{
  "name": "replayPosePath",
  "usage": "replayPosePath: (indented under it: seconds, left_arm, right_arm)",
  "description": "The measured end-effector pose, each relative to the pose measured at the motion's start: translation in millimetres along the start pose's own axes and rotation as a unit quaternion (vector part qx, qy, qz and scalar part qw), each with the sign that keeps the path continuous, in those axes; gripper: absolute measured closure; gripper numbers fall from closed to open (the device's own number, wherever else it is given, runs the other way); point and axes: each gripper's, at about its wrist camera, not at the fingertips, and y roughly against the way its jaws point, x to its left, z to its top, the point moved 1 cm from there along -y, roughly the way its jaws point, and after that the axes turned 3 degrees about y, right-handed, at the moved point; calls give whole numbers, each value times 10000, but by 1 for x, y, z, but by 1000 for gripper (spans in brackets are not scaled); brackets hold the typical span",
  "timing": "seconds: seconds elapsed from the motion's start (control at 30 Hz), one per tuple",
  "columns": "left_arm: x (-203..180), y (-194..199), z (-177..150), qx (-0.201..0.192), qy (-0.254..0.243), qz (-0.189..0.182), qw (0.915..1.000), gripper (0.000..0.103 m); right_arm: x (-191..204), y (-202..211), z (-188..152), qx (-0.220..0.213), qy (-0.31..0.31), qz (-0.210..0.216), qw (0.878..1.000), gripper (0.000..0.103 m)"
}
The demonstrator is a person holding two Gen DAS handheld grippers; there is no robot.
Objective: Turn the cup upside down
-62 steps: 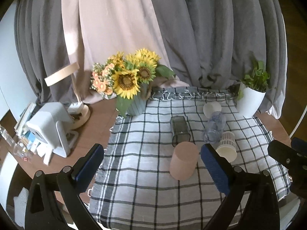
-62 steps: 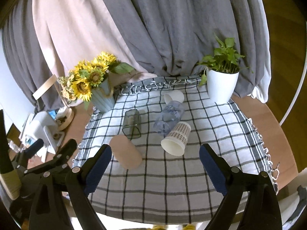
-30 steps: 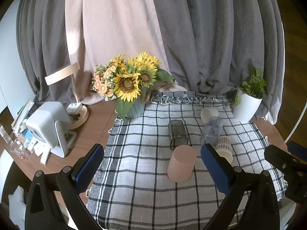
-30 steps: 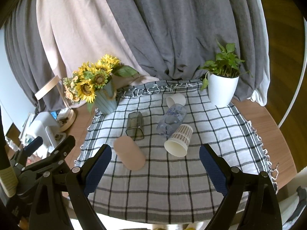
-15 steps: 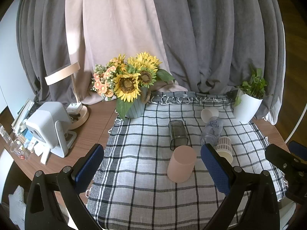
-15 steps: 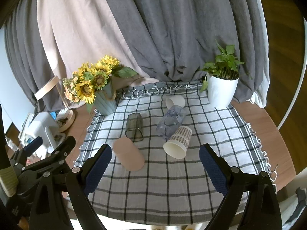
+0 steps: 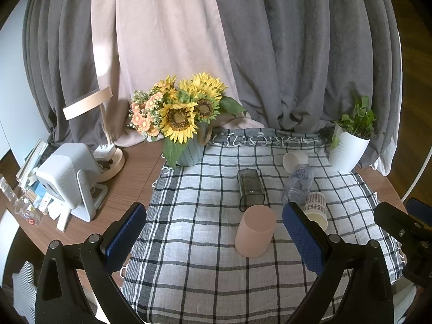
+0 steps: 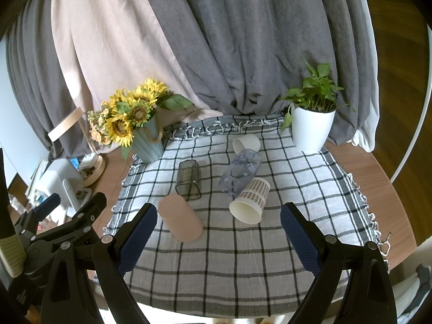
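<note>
Left wrist view looks down over a checked cloth [image 7: 205, 256] spread on a round wooden table [image 7: 135, 178]. The left gripper [image 7: 213, 237] hangs above the near edge with its blue-padded fingers spread wide, nothing between them. The pink cup [image 7: 255, 235] stands upside down on the cloth at about one o'clock from that gripper, mouth down, clear of both pads. Just past it, toward twelve o'clock, a dark tinted glass [image 7: 249, 189] lies on its side. At two o'clock a clear printed bottle [image 7: 298, 182] lies flat, with a white cup [image 7: 294, 160] on its side at its far end and a plaid paper cup [image 7: 316, 210] tipped over at its near end, partly hidden by the right pad.

From the right wrist view, the right gripper [image 8: 218, 232] is likewise wide open and empty, hovering over the front of the cloth. The pink cup [image 8: 179, 221] sits at eleven o'clock from it, the plaid paper cup [image 8: 251, 201] at one o'clock with its open mouth facing the camera. Sunflowers in a blue pot [image 8: 135, 124] stand at the far left corner, a white potted plant [image 8: 311, 124] at the far right.
</note>
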Motion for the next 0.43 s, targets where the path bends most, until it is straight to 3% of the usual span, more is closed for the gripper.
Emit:
replayPosePath:
  seconds: [0.43]
  left_arm:
    - [-1, -3, 3, -37, 6, 22, 10000, 0]
  right_arm:
    - [0, 0, 1, -2, 7, 4, 10000, 10]
